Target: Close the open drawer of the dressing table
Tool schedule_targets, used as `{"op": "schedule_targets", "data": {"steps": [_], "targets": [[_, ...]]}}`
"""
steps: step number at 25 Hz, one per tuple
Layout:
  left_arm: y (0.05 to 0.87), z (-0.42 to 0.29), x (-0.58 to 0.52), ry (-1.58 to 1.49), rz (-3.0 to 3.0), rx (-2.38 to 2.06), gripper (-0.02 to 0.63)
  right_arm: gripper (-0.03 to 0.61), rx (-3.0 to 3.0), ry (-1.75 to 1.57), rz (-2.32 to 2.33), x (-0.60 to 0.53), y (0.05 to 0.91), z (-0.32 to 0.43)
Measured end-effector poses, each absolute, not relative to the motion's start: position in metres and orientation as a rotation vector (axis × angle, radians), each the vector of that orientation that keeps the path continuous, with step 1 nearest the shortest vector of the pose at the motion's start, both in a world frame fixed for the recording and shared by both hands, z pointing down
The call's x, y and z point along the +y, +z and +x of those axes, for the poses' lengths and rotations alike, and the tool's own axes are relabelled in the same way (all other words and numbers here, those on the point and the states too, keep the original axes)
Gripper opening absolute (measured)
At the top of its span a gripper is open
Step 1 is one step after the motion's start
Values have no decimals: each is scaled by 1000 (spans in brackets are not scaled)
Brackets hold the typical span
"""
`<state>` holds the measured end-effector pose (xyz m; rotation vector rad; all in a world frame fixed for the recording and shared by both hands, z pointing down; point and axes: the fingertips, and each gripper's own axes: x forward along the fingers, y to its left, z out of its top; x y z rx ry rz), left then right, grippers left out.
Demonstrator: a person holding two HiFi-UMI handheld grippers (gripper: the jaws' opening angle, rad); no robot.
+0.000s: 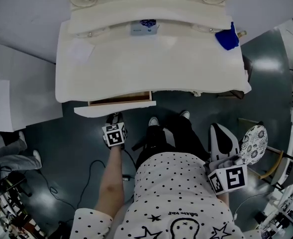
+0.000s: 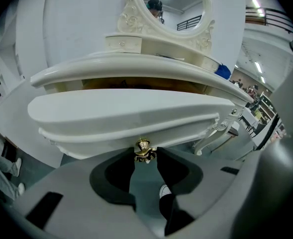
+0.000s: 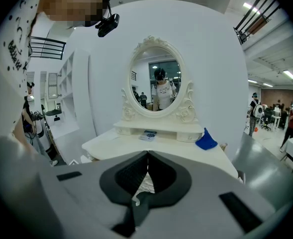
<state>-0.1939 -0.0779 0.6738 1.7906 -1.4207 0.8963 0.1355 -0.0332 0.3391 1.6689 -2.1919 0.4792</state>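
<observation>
Here our nearer left gripper (image 2: pixel 146 159) pinches the open drawer (image 1: pixel 117 108) by its brass knob (image 2: pixel 145 151), dressing table (image 1: pixel 151 68) straight ahead; right gripper (image 3: pixel 148 157) closed, empty.

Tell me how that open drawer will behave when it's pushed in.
The drawer is a rigid wooden box, so it will probably slide straight, not flex. Pushed at its small central knob, held in the left gripper, it should not skew much. The dressing table looks heavy enough to stay put.
</observation>
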Motion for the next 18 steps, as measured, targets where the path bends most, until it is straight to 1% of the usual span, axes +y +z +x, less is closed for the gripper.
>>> {"op": "schedule_targets", "data": {"steps": [18], "targets": [[675, -191, -109, 881, 1812, -1401, 150, 9, -2175, 480, 1696, -34, 339, 138]]}}
